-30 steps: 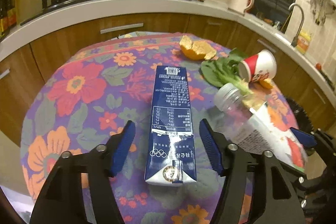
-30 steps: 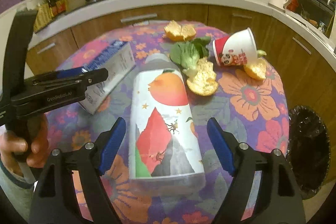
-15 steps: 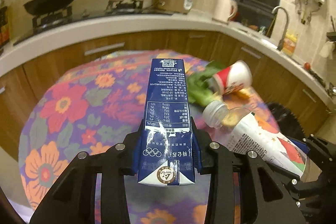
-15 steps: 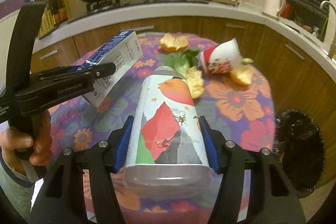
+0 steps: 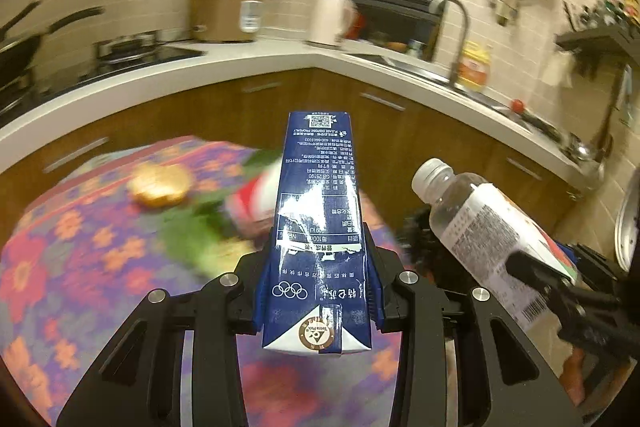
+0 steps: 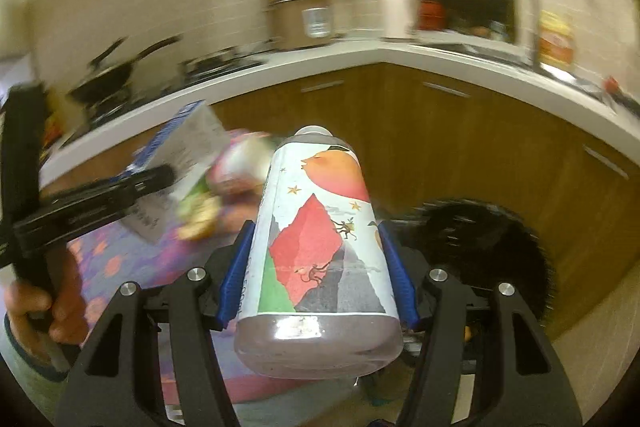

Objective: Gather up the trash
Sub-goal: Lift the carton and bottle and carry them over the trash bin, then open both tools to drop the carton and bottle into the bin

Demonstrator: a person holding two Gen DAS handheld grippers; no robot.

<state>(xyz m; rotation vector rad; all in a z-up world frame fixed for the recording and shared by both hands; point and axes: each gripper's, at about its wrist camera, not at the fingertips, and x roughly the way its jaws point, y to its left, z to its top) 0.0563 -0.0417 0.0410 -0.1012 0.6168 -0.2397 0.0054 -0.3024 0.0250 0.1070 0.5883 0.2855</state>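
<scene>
The left gripper (image 5: 318, 291) was pinched onto the sides of a dark blue milk carton (image 5: 318, 227), which was lifted clear of the flowered tablecloth (image 5: 60, 267) with its far end pointing toward the cabinets. The right gripper (image 6: 318, 279) was clamped on a plastic bottle (image 6: 320, 239) with a colourful label, its blue pads pressed against both flanks and its white cap pointing away; the bottle, too, hung in the air. Both pieces were gripped near their bases.

Judged by this, two items were in hand but not yet binned. A black bin bag (image 6: 492, 251) stood open on the floor just past the table's right edge, beside the wooden cabinets, and seemed the likely drop point. Left on the cloth, toward the far edge, were an orange peel (image 5: 160, 185), some leafy greens (image 5: 192, 235) and a tipped red and white paper cup (image 5: 252, 203), all blurred. So the job looked under half done: the held pair needed dropping, then the scraps needed collecting
</scene>
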